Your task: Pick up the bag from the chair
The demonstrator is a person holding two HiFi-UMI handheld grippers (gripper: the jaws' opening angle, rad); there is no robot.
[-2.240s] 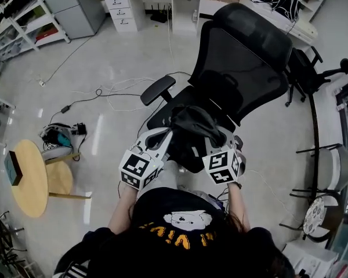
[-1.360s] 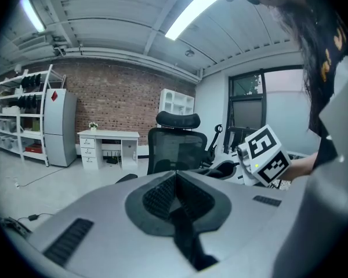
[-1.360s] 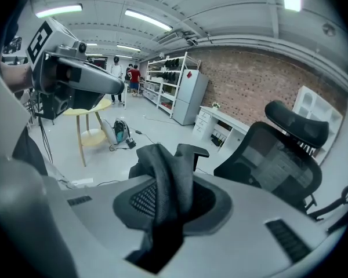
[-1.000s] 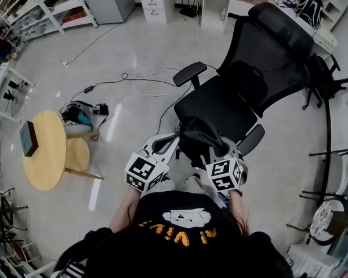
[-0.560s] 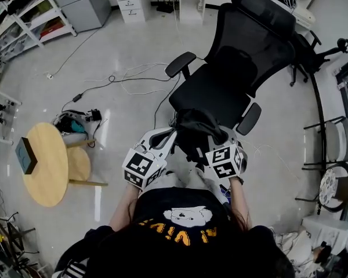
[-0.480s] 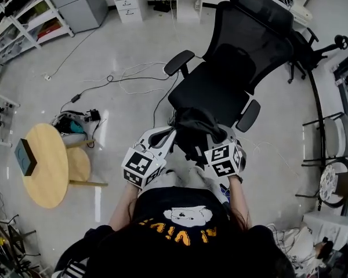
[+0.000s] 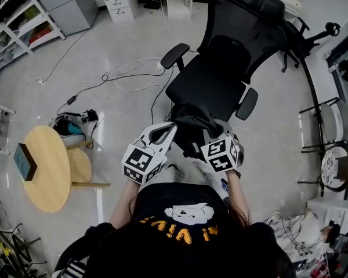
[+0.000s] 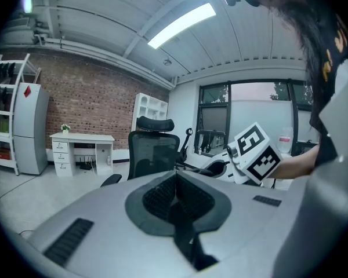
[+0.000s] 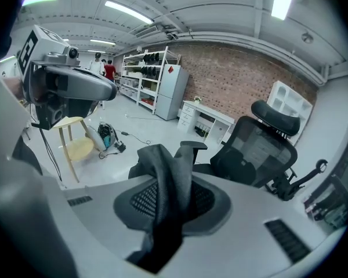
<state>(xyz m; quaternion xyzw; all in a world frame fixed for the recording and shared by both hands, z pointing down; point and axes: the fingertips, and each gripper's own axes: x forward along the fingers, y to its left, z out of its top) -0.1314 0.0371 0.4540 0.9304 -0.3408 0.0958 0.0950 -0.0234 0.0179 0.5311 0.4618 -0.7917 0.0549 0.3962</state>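
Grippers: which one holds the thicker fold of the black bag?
The right gripper: a broad fold of the bag bulges between its fingers, whereas the left gripper pinches only a thin strap.

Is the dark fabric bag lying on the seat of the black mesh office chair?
No, the dark fabric bag hangs lifted in front of the black mesh office chair, off its seat.

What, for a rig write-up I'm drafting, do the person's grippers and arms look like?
Both the left gripper and the right gripper have pale grey, smoothly rounded shells. Each has dark mesh-textured pads and carries a white cube with black square markers. The forearms are bare, and the person wears a black top with yellow lettering.
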